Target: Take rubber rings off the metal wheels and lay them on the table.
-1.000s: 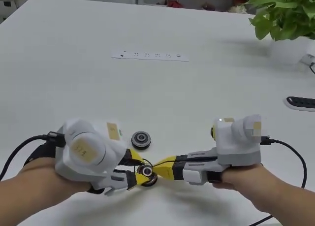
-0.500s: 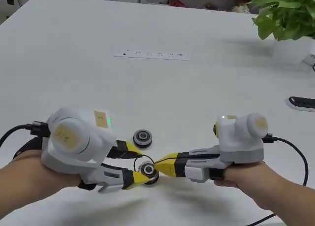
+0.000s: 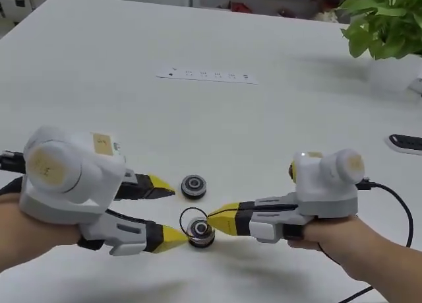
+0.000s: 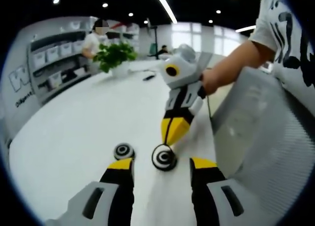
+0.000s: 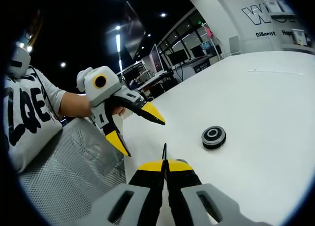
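Note:
A metal wheel (image 3: pixel 200 232) lies on the white table (image 3: pixel 264 125) between the two grippers. A thin black rubber ring (image 3: pixel 187 216) loops up from it, pinched in my right gripper (image 3: pixel 212 221), which is shut on the ring. In the right gripper view the ring (image 5: pixel 164 151) sticks up as a thin black line from the closed jaws. My left gripper (image 3: pixel 167 211) stands open just left of the wheel, one jaw on each side. In the left gripper view the wheel (image 4: pixel 164 157) sits between its yellow tips. A second wheel (image 3: pixel 193 185) (image 5: pixel 213 136), with its ring on, lies just beyond.
A white power strip (image 3: pixel 206 74) lies mid-table farther back. A potted plant (image 3: pixel 386 22) stands at the far right, with a dark socket strip (image 3: pixel 405 142) near the right edge. Cables trail from both grippers. A person (image 4: pixel 93 36) stands in the background.
My left gripper has opened, let go of the wheel and drawn back to the left. My right gripper stays shut on the ring, which now loops up off the wheel.

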Action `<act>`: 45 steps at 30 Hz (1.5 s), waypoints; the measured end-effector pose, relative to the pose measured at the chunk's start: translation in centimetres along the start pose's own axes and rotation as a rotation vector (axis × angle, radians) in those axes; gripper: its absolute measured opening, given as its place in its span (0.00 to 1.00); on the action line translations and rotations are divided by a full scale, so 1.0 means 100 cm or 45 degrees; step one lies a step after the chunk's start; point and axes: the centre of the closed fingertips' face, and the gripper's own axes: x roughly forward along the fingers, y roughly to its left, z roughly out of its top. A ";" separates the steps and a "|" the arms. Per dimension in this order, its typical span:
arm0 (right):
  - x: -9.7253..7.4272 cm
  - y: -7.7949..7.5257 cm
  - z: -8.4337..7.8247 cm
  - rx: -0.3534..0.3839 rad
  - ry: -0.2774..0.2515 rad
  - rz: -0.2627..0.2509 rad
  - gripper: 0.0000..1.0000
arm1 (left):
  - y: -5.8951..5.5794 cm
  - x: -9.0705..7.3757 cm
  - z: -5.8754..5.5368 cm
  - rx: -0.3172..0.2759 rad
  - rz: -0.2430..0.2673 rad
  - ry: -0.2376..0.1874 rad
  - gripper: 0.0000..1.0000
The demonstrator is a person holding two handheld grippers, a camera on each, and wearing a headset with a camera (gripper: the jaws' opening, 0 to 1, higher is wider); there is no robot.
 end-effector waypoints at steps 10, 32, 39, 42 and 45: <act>0.003 0.004 0.011 -0.017 -0.001 0.023 0.00 | 0.007 -0.021 -0.002 -0.009 0.054 -0.029 0.59; 0.036 0.015 0.023 -0.085 0.074 0.111 0.00 | 0.026 -0.065 -0.024 -0.066 0.185 -0.048 0.70; 0.047 0.019 0.021 -0.107 0.104 0.131 0.00 | 0.028 -0.072 -0.030 -0.071 0.208 -0.043 0.72; 0.051 0.020 0.020 -0.115 0.116 0.139 0.00 | 0.029 -0.075 -0.031 -0.077 0.218 -0.047 0.72; 0.055 0.019 0.019 -0.120 0.127 0.139 0.00 | 0.031 -0.077 -0.032 -0.083 0.227 -0.049 0.72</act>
